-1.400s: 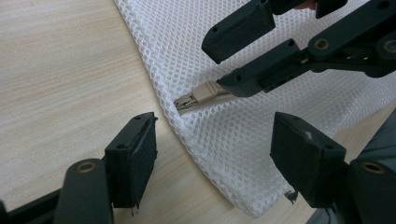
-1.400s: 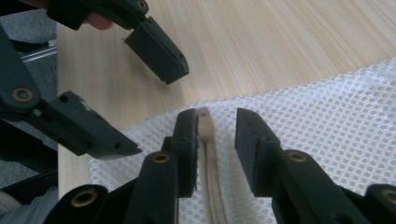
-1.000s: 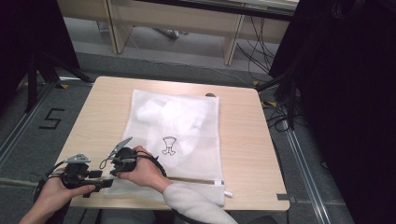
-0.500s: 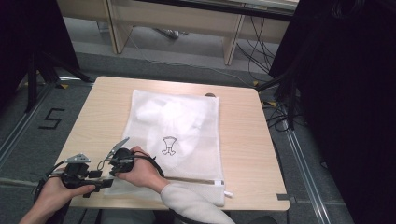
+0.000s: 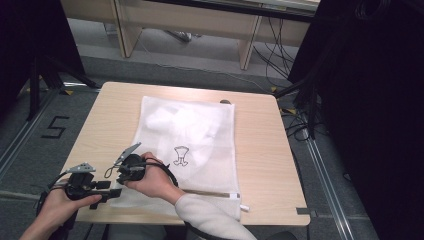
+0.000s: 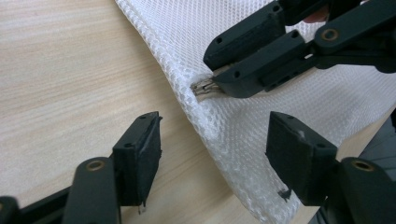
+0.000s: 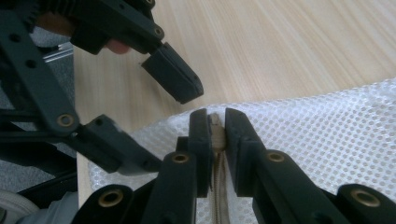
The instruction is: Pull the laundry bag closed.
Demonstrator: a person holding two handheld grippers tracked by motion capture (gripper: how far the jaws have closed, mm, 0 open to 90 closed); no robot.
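now the right gripper pinched the zipper pull at the white mesh bag's corner; the left gripper, jaws spread, had just been closing around the bag's edge.

Light wooden table, grey floor marked "5", pale desk behind, trailing cables

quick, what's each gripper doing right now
left gripper: open, jaws closing astride the mesh bag edge.
right gripper: shut on the zipper pull.

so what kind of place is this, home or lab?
Most likely a lab or recording room, not a home: a bare wooden table on grey flooring, a floor mark "5", loose cables and black drapes at the sides.
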